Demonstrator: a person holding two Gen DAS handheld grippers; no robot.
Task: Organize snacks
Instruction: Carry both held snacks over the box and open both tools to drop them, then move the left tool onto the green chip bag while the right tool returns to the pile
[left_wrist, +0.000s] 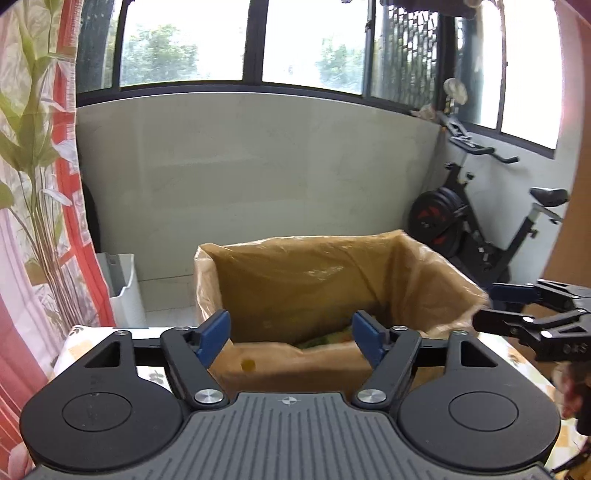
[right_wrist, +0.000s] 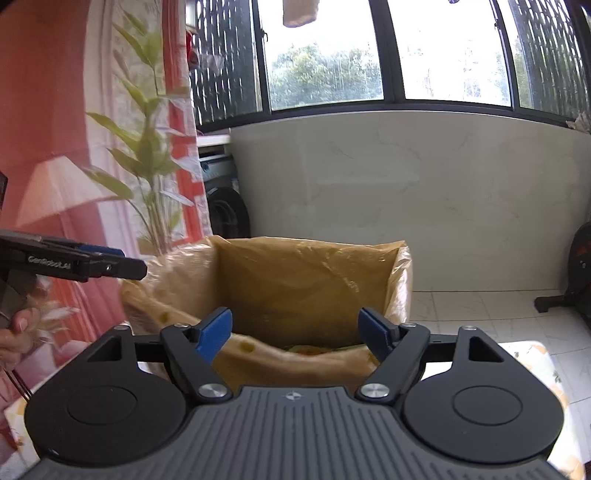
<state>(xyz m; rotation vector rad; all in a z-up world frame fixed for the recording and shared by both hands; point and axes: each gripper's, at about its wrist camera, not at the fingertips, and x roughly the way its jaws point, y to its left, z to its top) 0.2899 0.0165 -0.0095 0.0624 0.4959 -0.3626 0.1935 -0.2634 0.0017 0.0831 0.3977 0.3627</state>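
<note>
Amber plastic lining over a brown cardboard box fills my view; something green and yellow, probably snack packets, lies on its floor, too dim for me to name. My left gripper hovers at the box's six o'clock rim, blue pads apart, nothing between them. At three o'clock in the left view my right gripper also stands apart and empty. I judge a drop is done; next I must fetch another snack from the patterned counter. "GenRobot.AI" reads on the left gripper's side in the right view.
</note>
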